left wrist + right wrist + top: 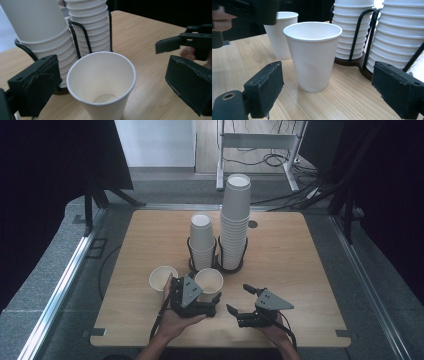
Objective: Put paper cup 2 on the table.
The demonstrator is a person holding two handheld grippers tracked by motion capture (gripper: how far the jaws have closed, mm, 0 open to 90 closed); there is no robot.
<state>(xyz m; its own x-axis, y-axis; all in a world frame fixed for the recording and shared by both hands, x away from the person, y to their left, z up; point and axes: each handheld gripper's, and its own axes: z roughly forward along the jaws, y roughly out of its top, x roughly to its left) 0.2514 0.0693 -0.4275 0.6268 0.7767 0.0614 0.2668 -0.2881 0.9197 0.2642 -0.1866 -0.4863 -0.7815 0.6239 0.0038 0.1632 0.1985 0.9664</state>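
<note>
Paper cup (101, 82) stands between the spread jaws of the left gripper (195, 301); right gripper (245, 307) also open. Off-centre closing may tip or crush it.

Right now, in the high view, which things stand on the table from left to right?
Loose paper cup → left gripper → right gripper. Behind them: short cup stack → tall cup stack.

A lab-like recording booth: black curtains (45, 160), grey carpet (45, 270), cabled desk frame (260, 142), aluminium rails (60, 285).
</note>
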